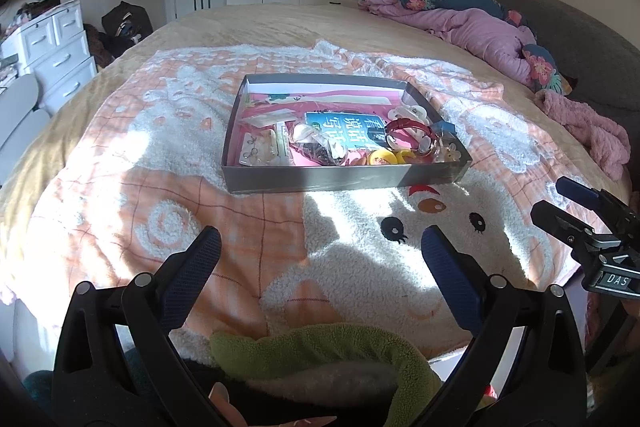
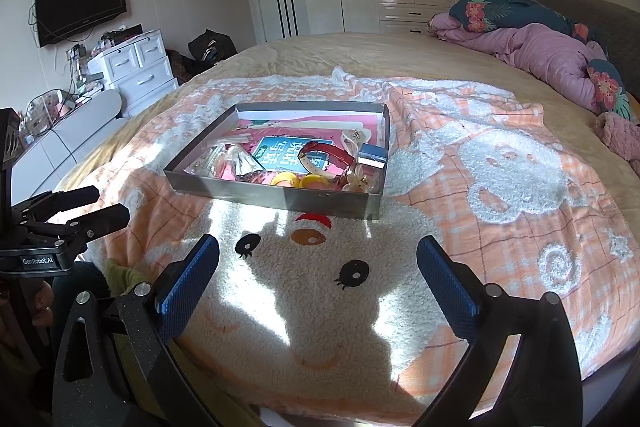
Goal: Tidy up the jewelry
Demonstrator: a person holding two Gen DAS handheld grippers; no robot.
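Note:
A shallow grey box (image 1: 320, 181) (image 2: 256, 191) sits on the bed blanket, full of jewelry and small items: a red bracelet (image 1: 408, 125) (image 2: 326, 151), yellow rings (image 1: 380, 159) (image 2: 285, 179), a blue booklet (image 1: 348, 131) (image 2: 280, 147), earring cards (image 1: 258, 151) and a dark hair tie (image 1: 320, 153). My left gripper (image 1: 320, 255) is open and empty, hovering over the blanket short of the box. My right gripper (image 2: 318, 259) is open and empty too, also short of the box. Each gripper shows in the other's view, the right one (image 1: 568, 203) and the left one (image 2: 96, 205).
An orange and white fleece blanket (image 2: 500, 187) with a cartoon face covers the bed. A pink duvet and floral pillows (image 1: 480, 23) lie at the head. A green cloth (image 1: 320, 347) lies near me. White drawers (image 2: 136, 71) stand left of the bed.

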